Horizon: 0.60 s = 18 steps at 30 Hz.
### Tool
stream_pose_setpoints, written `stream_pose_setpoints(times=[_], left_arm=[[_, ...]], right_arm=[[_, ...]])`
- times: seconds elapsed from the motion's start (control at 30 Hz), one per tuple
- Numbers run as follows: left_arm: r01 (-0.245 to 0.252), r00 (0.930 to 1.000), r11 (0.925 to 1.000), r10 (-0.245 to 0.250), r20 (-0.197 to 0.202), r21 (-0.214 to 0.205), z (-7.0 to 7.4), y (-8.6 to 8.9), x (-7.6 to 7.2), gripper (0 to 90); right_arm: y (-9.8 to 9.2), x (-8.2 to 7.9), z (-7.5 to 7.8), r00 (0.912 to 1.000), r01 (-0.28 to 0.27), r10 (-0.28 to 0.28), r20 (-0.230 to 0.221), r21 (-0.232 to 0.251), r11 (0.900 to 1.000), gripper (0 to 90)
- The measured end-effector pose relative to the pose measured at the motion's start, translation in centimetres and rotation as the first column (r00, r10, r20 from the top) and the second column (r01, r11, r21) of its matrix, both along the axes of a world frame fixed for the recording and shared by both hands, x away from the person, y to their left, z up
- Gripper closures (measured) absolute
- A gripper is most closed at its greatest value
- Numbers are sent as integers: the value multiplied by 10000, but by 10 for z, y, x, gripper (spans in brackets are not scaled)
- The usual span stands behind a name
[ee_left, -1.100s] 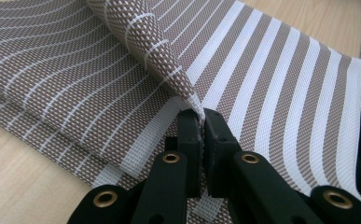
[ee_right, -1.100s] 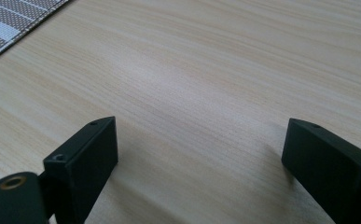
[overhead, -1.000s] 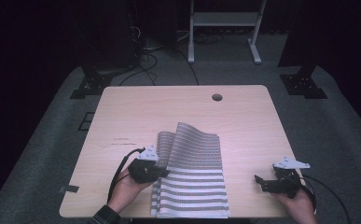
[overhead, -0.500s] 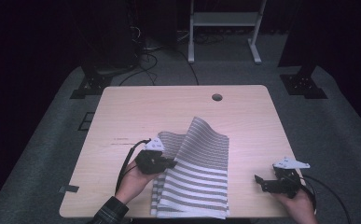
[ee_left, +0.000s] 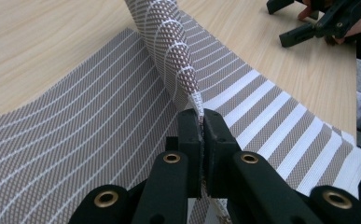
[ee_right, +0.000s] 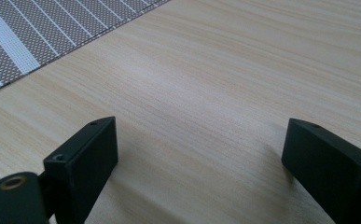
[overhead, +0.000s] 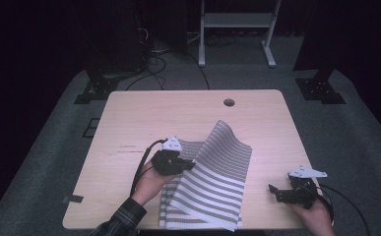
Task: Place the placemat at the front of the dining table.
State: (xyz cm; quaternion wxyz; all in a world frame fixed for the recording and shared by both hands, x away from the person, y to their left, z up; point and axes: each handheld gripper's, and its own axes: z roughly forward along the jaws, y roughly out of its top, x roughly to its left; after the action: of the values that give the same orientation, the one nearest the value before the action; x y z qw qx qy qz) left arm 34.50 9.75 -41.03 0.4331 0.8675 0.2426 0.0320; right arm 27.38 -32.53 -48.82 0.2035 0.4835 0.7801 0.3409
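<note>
While the fold is under way:
Right claw (overhead: pixel 282 191): near edge at 4 o'clock, jaws wide apart, nothing between them, resting on bare surface (overhead: pixel 143 118).
Left claw (overhead: pixel 188 165): nearer hand to the work, clamped tight on the mat's (overhead: pixel 217 182) edge; the lifted flap rises toward 1 o'clock.
Mat: flexible woven mesh, brown and white stripes, rectangular, near centre, long axis 6 to 12.

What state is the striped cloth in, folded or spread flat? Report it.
Partly folded. The left tongs, shut on the striped cloth, hold one edge lifted and curled over the part lying flat on the table.
</note>
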Motion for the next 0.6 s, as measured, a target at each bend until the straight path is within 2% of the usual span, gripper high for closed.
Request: stream_pose_setpoints(times=[0.1,0.4,0.6], left_arm=[[14,10000,9999,-14,-30,-113,1,-4,4,875],[9,10000,10000,-8,72,-87,2,-17,15,876],[37,9997,9999,-34,254,-113,5,-30,24,878]], right_arm=[[0,0,0,10000,0,0,0,-2,10000,94],[0,0,0,10000,0,0,0,-2,10000,94],[0,0,0,10000,-3,3,1,-3,10000,94]])
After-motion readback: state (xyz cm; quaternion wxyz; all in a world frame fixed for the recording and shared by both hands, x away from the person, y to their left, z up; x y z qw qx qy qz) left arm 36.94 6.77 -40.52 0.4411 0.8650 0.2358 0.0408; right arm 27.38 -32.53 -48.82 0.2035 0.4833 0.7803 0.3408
